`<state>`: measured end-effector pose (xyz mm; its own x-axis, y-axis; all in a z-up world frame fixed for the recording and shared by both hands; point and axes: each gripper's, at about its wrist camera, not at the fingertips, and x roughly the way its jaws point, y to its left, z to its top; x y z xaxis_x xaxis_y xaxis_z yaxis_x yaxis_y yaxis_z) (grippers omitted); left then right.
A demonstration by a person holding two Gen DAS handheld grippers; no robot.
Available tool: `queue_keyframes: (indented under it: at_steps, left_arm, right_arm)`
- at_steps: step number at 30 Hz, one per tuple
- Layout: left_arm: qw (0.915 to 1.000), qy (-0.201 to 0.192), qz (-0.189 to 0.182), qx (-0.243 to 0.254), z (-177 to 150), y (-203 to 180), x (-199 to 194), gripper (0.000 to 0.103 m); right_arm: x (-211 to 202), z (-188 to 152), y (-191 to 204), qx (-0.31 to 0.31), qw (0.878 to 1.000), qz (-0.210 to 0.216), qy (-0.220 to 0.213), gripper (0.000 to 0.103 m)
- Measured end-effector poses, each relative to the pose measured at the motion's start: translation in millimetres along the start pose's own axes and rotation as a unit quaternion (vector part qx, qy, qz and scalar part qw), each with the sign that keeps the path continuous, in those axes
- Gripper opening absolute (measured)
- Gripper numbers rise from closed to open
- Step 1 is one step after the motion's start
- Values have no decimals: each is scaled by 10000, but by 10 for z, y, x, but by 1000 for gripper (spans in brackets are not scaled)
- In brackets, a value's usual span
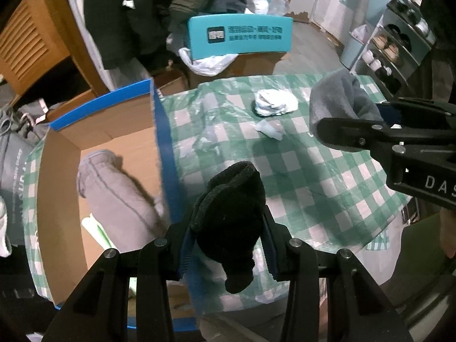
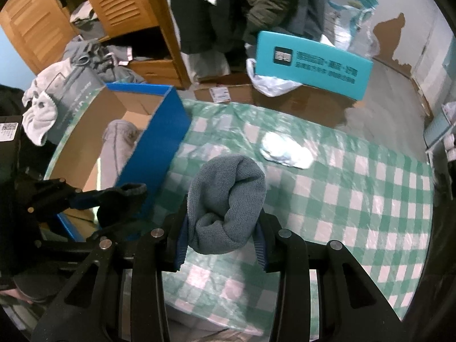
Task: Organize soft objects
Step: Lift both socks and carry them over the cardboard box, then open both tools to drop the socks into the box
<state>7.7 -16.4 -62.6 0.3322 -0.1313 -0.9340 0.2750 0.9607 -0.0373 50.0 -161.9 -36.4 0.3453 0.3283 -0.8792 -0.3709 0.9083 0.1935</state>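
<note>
My left gripper (image 1: 228, 245) is shut on a black rolled sock (image 1: 232, 216), held above the table beside the right wall of the blue-edged cardboard box (image 1: 161, 131). A grey rolled sock (image 1: 114, 188) lies inside the box. My right gripper (image 2: 223, 242) is shut on a grey-blue rolled sock (image 2: 228, 199), held above the checked tablecloth (image 2: 356, 199). In the left wrist view the right gripper (image 1: 356, 131) and its sock (image 1: 339, 99) show at the right. A white rolled sock (image 1: 275, 102) lies on the cloth farther back; it also shows in the right wrist view (image 2: 285, 149).
A small pale scrap (image 1: 270, 129) lies near the white sock. A teal box (image 1: 239, 35) on cardboard cartons stands beyond the table. A shoe rack (image 1: 399, 48) is at the far right. Clothes and a wooden cabinet (image 2: 119, 5) stand behind the box.
</note>
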Motion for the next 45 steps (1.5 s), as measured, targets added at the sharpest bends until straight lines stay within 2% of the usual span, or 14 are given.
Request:
queue_keyframes:
  at_steps: [17,32,38,42,44,45]
  left_arm:
    - [9982,-185,117,-565,-201,627,-168,43]
    - [9916,-118,362,-1237,-411,1283,-100,43]
    - [9885,-63,455,-1438,-471,1468,-61,43]
    - [9863,-21,528,-1564,-498,1558,-34,43]
    - [9847,12,513,-1664,-513,1606,-24,46]
    - [9841,25,494,-1706,-519,1625,-22,47]
  right_arm:
    - [200,326,676,-463,9984,309,69,38]
    - [541,536,1250,-916,9943,487,254,38]
    - [735,561,1397,-994,9925,544,459,38]
    - [808,563,1509,-1087,9904,653,546,39]
    - [831,574,1569,-1168,9896,667,515,43]
    - [835,583,1576,-1187,9896,650,494,49]
